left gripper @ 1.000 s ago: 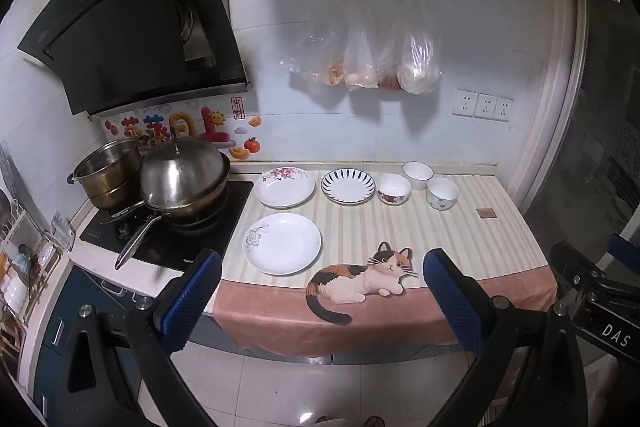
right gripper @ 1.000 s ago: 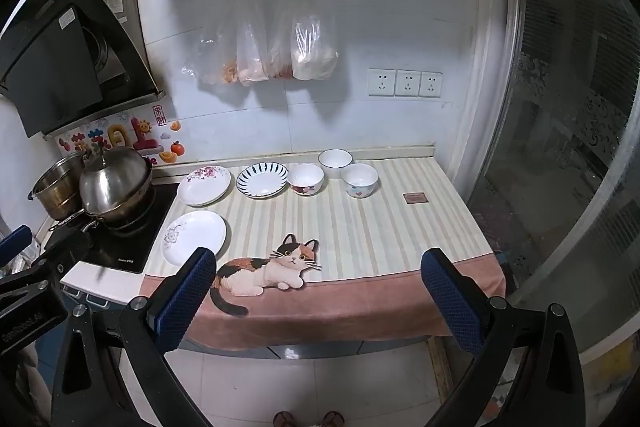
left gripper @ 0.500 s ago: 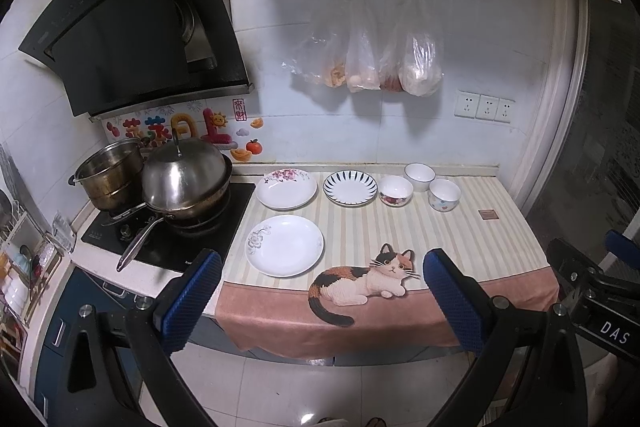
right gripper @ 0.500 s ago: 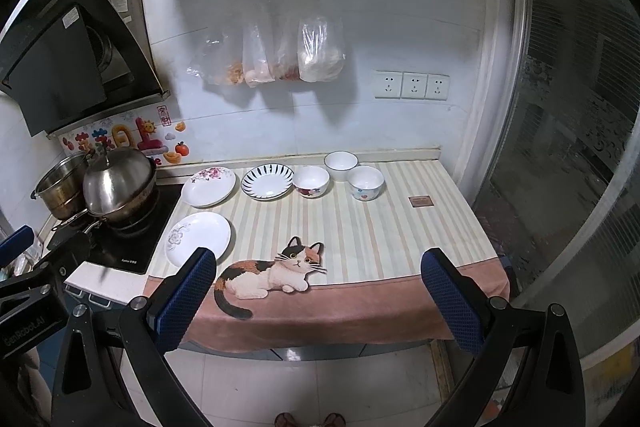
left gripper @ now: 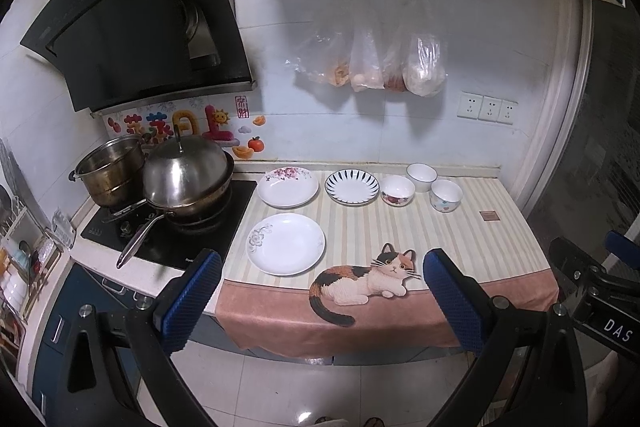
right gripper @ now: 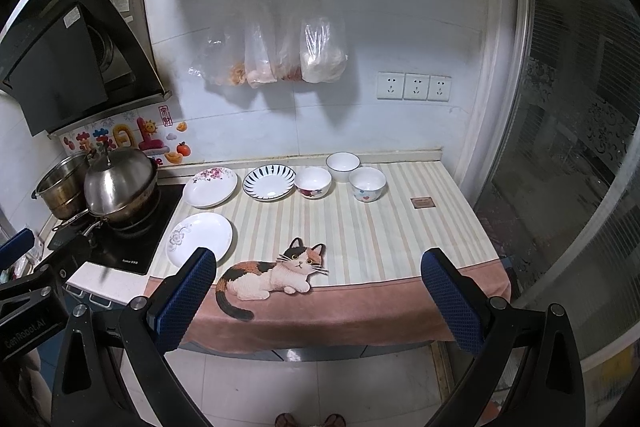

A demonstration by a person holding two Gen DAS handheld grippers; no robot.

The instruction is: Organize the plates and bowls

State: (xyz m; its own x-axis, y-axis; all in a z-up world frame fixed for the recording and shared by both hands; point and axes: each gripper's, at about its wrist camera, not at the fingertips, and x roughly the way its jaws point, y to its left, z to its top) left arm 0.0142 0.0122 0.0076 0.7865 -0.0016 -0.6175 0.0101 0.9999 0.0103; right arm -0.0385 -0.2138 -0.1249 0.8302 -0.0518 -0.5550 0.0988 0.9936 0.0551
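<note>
Plates [left gripper: 285, 243] and bowls [left gripper: 397, 189] sit unstacked on the striped counter cloth [left gripper: 460, 243] beside the stove [left gripper: 176, 227]; left gripper [left gripper: 320, 301] and right gripper [right gripper: 318, 301] hover short of it, spread wide and empty, seemingly ready to approach.

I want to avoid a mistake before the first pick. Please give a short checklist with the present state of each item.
1. Left gripper open, holding nothing: ok.
2. Right gripper open, holding nothing: ok.
3. Three plates lie singly, near one unobstructed: ok.
4. Three bowls upright, apart from each other; front one reachable: ok.
5. Plates and bowls already stacked: not ok.
6. Wok handle clear of near plate: ok.
</note>
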